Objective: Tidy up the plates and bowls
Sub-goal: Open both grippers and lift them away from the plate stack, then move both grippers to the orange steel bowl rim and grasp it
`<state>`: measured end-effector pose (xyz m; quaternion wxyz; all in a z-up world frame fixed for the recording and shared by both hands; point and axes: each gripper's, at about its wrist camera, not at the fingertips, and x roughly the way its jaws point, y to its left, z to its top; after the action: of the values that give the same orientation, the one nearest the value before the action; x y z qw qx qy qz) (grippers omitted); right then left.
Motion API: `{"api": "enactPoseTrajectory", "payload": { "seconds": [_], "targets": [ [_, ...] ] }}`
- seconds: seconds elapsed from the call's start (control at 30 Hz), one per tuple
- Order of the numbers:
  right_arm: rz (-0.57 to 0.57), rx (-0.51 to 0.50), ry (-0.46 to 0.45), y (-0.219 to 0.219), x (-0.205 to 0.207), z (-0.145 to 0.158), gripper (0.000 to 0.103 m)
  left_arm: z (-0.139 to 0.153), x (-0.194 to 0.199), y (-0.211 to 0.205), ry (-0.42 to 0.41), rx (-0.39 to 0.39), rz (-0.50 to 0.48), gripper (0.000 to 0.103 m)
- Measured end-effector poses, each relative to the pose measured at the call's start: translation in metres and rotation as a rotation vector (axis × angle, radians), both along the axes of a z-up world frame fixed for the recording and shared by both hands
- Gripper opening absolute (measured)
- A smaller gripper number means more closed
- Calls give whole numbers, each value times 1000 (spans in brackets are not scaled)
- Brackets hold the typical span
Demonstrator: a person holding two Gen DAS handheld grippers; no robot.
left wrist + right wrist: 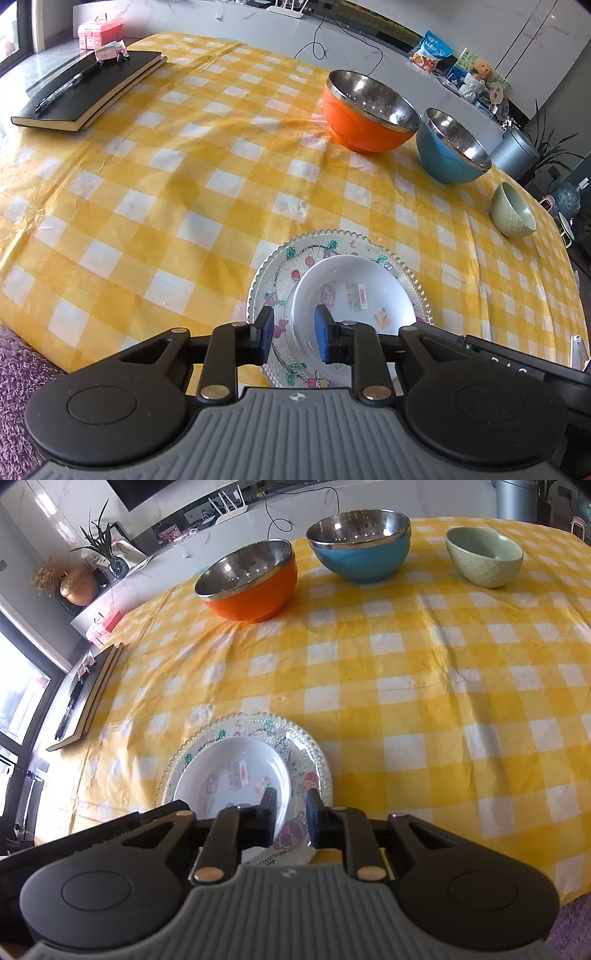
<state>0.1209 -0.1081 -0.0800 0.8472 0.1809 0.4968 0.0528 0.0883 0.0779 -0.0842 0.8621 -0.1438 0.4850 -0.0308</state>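
Note:
A small white dish [354, 280] [229, 760] with stickers rests on a patterned glass plate [280, 266] [310, 753] at the near edge of the yellow checked table. My left gripper [293, 332] straddles the white dish's left rim, its jaws a little apart and not pressing. My right gripper [291, 812] straddles the dish's right rim the same way, one finger inside the dish and one over the glass plate. Farther back stand an orange bowl [354, 125] [255, 602], a blue bowl [439, 158] [365, 561] and a small green bowl [506, 218] [480, 568].
A black notebook [88, 92] [92, 686] with a pen lies at the table's far left, and a pink box [99, 31] sits behind it. Bare checked cloth spreads between the plates and the bowls. A purple rug [18, 362] shows below the near table edge.

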Motion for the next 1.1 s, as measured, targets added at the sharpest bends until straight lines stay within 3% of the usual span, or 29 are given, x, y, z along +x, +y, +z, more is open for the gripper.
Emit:
{"api": "enactPoseTrajectory", "payload": {
  "seconds": [0.13,0.37,0.73,1.1],
  "targets": [
    [-3,-1,-21,-2,-2,6,28,6,-3,0,-27,15,2,40],
    [-25,-35,-81,-8,-5,20,31,26,-5,-3,-115,68,-5,46],
    [-86,-60,-133,-23,6,35,32,46,19,-3,-158,26,-8,46],
    [-105,-60,-155,-24,43,44,43,60,61,-6,-190,39,-10,52]
  ]
}}
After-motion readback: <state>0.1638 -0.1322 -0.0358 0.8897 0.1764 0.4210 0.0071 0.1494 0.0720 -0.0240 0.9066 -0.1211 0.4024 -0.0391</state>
